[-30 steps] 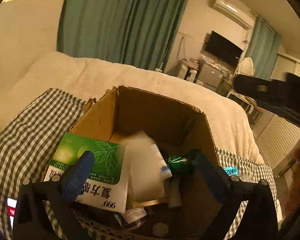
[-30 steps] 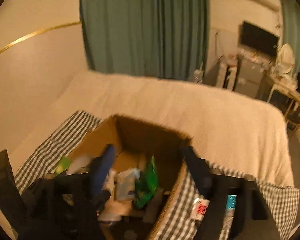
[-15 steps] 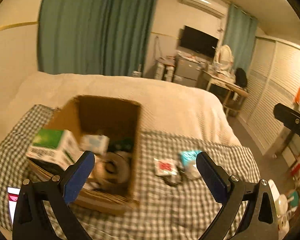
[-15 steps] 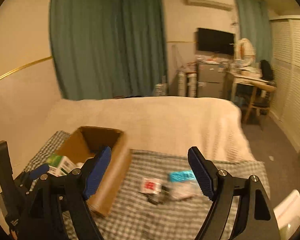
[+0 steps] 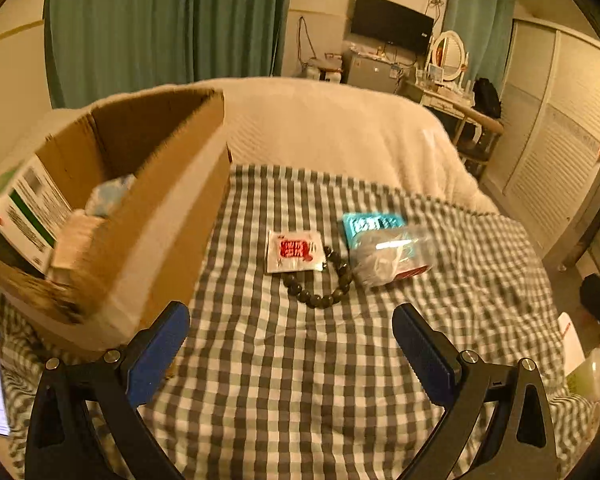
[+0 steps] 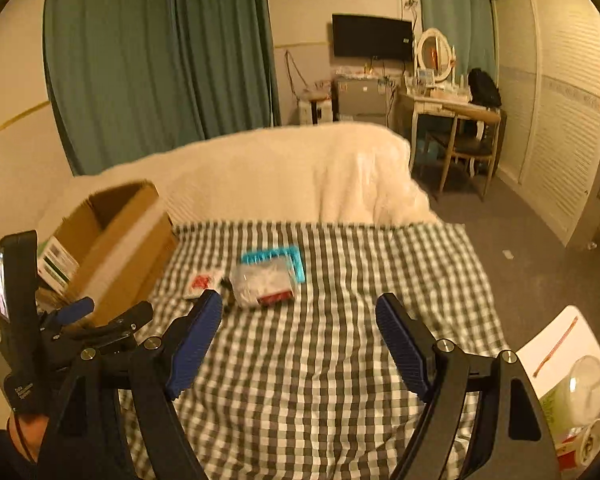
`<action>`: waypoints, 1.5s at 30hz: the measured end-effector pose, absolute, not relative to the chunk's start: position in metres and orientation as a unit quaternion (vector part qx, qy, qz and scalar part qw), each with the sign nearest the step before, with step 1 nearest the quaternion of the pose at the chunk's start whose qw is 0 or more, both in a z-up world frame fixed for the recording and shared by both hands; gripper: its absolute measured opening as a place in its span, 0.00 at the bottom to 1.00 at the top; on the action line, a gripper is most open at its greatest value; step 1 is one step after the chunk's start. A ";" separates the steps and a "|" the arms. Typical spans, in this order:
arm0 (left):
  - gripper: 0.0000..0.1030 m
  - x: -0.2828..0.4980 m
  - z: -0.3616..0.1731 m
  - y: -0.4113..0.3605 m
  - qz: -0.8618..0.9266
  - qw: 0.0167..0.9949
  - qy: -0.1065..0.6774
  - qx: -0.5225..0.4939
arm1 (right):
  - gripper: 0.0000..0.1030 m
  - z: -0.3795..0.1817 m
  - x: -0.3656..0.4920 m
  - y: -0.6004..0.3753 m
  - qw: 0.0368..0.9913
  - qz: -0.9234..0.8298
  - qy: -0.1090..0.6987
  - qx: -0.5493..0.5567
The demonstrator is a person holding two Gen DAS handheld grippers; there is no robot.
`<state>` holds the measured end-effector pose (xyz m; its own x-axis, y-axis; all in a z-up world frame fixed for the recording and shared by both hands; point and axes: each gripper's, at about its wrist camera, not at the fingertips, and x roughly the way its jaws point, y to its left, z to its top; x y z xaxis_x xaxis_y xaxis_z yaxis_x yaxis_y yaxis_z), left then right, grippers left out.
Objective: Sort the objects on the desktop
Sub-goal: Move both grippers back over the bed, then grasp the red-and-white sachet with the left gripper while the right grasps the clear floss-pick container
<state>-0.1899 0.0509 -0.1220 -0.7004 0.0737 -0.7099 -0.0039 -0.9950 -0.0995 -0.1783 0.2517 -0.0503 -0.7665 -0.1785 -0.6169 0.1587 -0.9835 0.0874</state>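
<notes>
Both the left gripper (image 5: 291, 336) and the right gripper (image 6: 299, 330) hang above the checked cloth (image 5: 300, 380) with blue pads spread wide, holding and touching nothing. Ahead lie a red-and-white sachet (image 5: 295, 251), a bead bracelet (image 5: 320, 294), a teal packet (image 5: 372, 226) and a clear plastic bag (image 5: 392, 256), close together. The cardboard box (image 5: 156, 216) stands to their left.

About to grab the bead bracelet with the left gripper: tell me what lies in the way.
Nothing visible: only bare checked cloth lies between the open left gripper and the bead bracelet.
</notes>
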 end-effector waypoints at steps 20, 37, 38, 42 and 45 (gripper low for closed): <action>1.00 -0.232 -0.189 0.083 0.927 -0.007 -0.042 -0.374 | 0.87 -0.148 -0.303 0.203 0.228 -0.929 0.017 0.291; 1.00 -0.274 -0.218 0.053 0.912 -0.030 -0.090 -0.398 | 0.93 -0.190 -0.335 0.197 0.234 -0.905 -0.039 0.354; 1.00 -0.272 -0.218 0.051 0.913 -0.027 -0.086 -0.397 | 0.93 -0.191 -0.334 0.191 0.232 -0.906 -0.030 0.354; 1.00 -0.273 -0.220 0.052 0.914 -0.022 -0.071 -0.399 | 0.95 -0.198 -0.332 0.173 0.207 -0.912 0.015 0.353; 1.00 -0.276 -0.220 0.050 0.915 -0.018 -0.076 -0.397 | 0.91 -0.202 -0.336 0.183 0.194 -0.912 -0.007 0.362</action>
<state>-0.2761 0.0500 -0.2195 -0.6843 0.0273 -0.7287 0.0936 -0.9877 -0.1249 -0.3363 0.1834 -0.2019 -0.6625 -0.3593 -0.6572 0.3496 -0.9243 0.1530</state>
